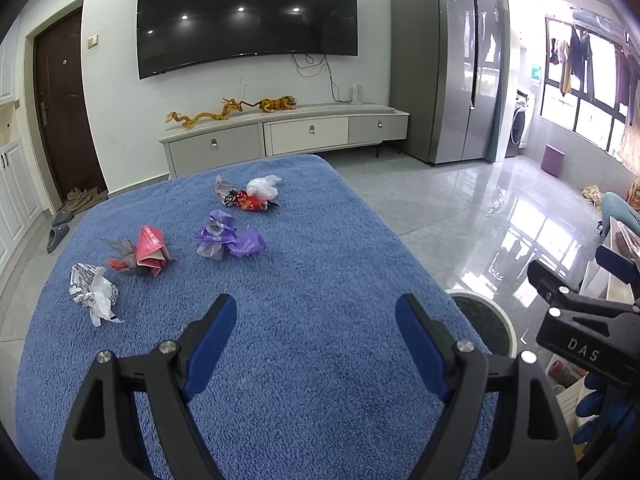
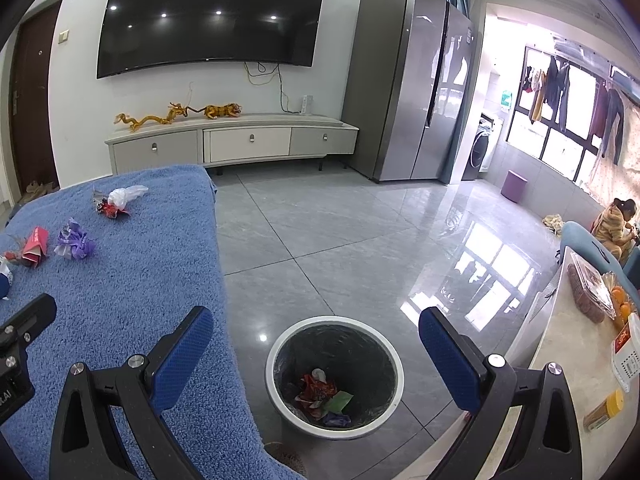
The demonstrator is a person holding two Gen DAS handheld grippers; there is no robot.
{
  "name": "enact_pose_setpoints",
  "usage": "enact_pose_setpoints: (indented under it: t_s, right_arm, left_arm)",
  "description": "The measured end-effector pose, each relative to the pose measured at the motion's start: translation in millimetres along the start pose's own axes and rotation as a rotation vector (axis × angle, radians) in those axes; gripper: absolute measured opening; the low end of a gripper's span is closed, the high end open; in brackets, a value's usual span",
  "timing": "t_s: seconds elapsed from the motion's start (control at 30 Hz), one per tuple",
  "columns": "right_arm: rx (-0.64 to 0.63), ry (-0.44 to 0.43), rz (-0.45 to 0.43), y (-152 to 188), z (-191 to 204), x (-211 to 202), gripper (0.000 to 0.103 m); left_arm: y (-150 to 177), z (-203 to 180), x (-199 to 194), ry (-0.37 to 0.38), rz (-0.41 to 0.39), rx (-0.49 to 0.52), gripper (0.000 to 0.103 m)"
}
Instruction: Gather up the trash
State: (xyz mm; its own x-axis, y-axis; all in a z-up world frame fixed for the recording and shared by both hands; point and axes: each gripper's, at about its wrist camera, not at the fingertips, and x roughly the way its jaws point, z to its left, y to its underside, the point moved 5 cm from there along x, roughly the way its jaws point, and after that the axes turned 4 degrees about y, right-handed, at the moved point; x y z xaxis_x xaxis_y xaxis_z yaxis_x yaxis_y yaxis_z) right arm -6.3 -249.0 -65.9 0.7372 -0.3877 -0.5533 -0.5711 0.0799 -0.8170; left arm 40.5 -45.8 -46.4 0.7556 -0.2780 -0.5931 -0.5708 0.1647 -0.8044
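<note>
Four clumps of crumpled trash lie on the blue towel-covered table: a white printed wrapper at about 9 o'clock in the left wrist view, a pink-red wrapper just beyond it at 10 o'clock, a purple wrapper near the middle of the cloth, and a white-and-red bundle toward 12 o'clock, close to the far edge. The clumps sit apart from one another. On the grey tiled floor just off the table's right edge stands the white-rimmed trash bin with a dark liner; red, green and purple scraps lie at its bottom. The left hand-held gripper hovers over bare towel at 6 o'clock from the purple wrapper, its blue-padded jaws spread wide with nothing between them. The right hand-held gripper hangs above the bin, likewise wide open and empty. Beyond, a wall-mounted television hangs over a low cabinet, with a tall grey refrigerator at 1 o'clock.
</note>
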Motion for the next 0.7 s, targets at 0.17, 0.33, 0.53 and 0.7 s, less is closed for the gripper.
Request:
enact_pose_setpoints:
  t_s: [0.17, 0.33, 0.53, 0.7]
  right_arm:
    - [-0.003, -0.003, 0.000, -0.1, 0.5, -1.2, 0.103]
    - [-0.004, -0.016, 0.001, -0.8, 3.5, -2.3, 0.103]
    - [-0.009, -0.032, 0.008, -0.7, 7.2, -2.5, 0.103]
    - [-0.007, -0.042, 0.005, -1.3, 6.9, -3.2, 0.103]
  left_arm:
    - [-0.3, -0.2, -1.7, -0.004, -0.009, 0.000, 0.081]
    - [-0.2, -0.7, -2.6, -0.004, -0.006, 0.002, 0.081]
    - [-0.5, 1.9, -3.4, -0.012, -0.007, -0.002, 0.081]
    - [-1.2, 4.2, -4.1, -0.019, -0.015, -0.003, 0.081]
